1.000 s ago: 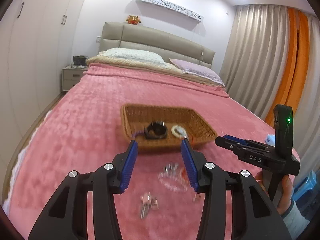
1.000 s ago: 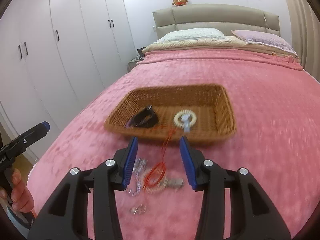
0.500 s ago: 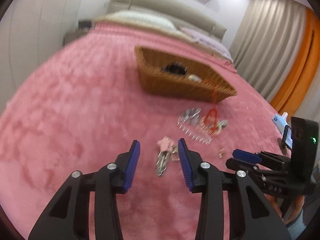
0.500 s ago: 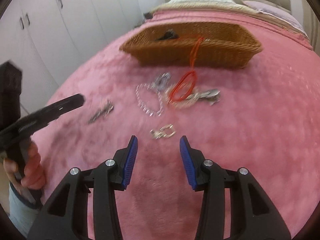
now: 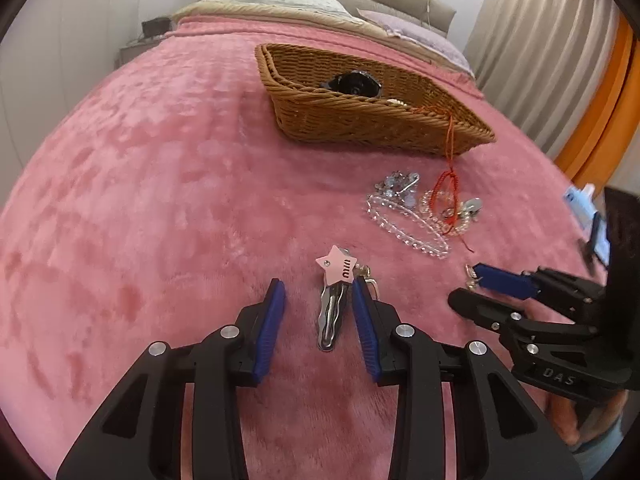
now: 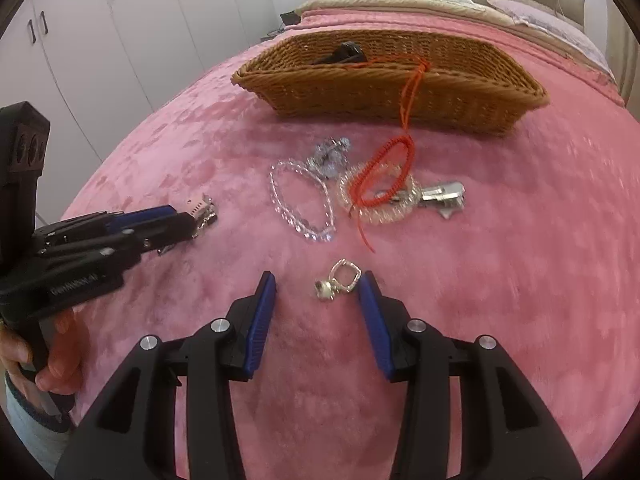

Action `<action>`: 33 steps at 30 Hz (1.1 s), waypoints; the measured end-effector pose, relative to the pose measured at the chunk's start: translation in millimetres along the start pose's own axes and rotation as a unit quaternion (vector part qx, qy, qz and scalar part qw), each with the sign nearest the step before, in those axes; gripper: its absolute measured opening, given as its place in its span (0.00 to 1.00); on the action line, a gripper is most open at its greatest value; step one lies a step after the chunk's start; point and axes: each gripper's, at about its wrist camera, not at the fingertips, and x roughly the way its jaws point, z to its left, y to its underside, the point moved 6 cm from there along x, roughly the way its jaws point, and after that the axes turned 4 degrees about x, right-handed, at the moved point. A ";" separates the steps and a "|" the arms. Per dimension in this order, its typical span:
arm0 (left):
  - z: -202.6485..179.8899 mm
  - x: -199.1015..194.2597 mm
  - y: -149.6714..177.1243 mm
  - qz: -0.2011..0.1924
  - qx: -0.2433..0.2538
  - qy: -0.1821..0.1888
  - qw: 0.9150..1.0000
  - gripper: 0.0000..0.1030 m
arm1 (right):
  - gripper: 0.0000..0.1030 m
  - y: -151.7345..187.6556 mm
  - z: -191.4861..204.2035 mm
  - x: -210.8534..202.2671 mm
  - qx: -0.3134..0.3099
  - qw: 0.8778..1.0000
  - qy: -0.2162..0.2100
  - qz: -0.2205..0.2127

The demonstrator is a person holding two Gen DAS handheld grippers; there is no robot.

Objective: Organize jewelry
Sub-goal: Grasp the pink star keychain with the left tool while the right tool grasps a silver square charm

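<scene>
Hair clip (image 5: 333, 307) lies lengthwise between the open left gripper (image 5: 319, 300); right gripper (image 6: 317, 298), open, straddles a ring (image 6: 339, 280).

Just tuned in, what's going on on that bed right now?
A person holds a claw in each hand over loose jewelry on a pink blanket. The left claw, whose jaws have just been closing, straddles a silver hair clip with a pink star, not yet pinching it. The right claw sits open around a small silver ring. The brown wicker basket beyond already holds some pieces, with a red cord hanging over its rim.
</scene>
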 end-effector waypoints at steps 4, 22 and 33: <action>-0.1 2.8 -1.9 0.000 0.007 -0.008 1.000 0.32 | 0.39 -2.7 6.6 3.1 -0.019 1.000 0.005 -0.011; -0.6 -5.1 -1.6 -0.024 0.003 -0.012 1.000 0.13 | 0.23 4.0 2.6 -3.6 -0.015 1.000 0.012 -0.023; -4.2 -23.6 -4.1 -0.072 0.004 -0.008 0.997 0.13 | 0.13 6.1 12.2 -16.6 -0.041 0.998 0.001 -0.057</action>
